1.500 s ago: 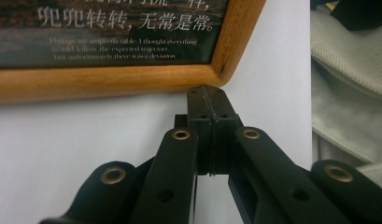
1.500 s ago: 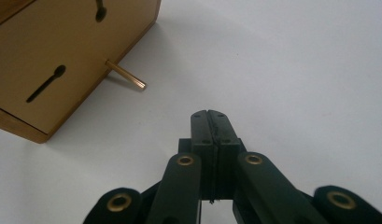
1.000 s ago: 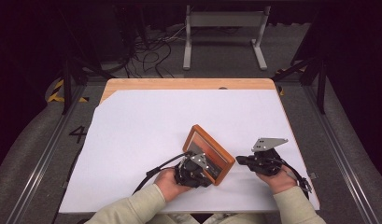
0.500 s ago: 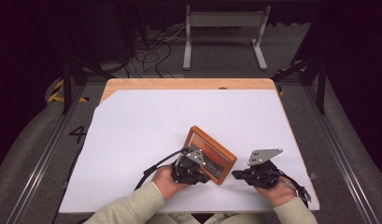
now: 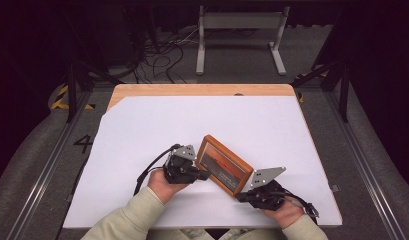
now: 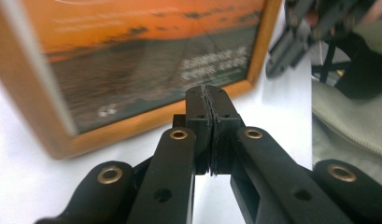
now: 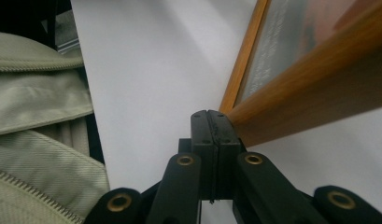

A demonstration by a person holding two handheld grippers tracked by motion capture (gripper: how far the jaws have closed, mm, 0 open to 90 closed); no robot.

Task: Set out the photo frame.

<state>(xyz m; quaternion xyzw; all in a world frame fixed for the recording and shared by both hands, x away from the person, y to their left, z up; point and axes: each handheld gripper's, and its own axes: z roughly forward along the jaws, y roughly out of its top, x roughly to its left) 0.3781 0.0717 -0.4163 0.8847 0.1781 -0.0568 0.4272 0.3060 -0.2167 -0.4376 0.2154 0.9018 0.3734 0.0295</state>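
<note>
Both grippers sit clenched, jaws pressed flat together with nothing between them. Left gripper (image 5: 204, 175) is low on the near-left of the frame (image 5: 225, 164), its closed tips right at the frame's long near-left edge; from its own view the left gripper (image 6: 208, 100) nudges up against the wooden border, with the orange sunset print and a block of small white text just beyond. Right gripper (image 5: 240, 196) comes in from the near right, tips at the frame's nearest corner; in its own view the right gripper (image 7: 212, 125) meets the wood there, the rail running away to the upper right, though whether it truly touches I cannot tell.

Frame lies face up, turned at an angle, on the near centre of the white sheet (image 5: 192, 125) that covers the table (image 5: 202, 89), whose wooden far edge peeks out beyond the sheet. Left hand (image 5: 164, 182) and right hand (image 5: 284, 212) wrap the gripper bodies, pale green sleeves (image 5: 122, 220) rising from the near edge. A grey plate (image 5: 267, 175) tops the right gripper, a black cable (image 5: 151, 167) loops off the left one.

Around the table: a white metal stand (image 5: 239, 22) far back, a tangle of cables (image 5: 159, 52) on the floor far left, yellow-black tape (image 5: 59, 97) at the left, rails (image 5: 39, 170) along the left side, and a painted 4 (image 5: 83, 144) on the floor.
</note>
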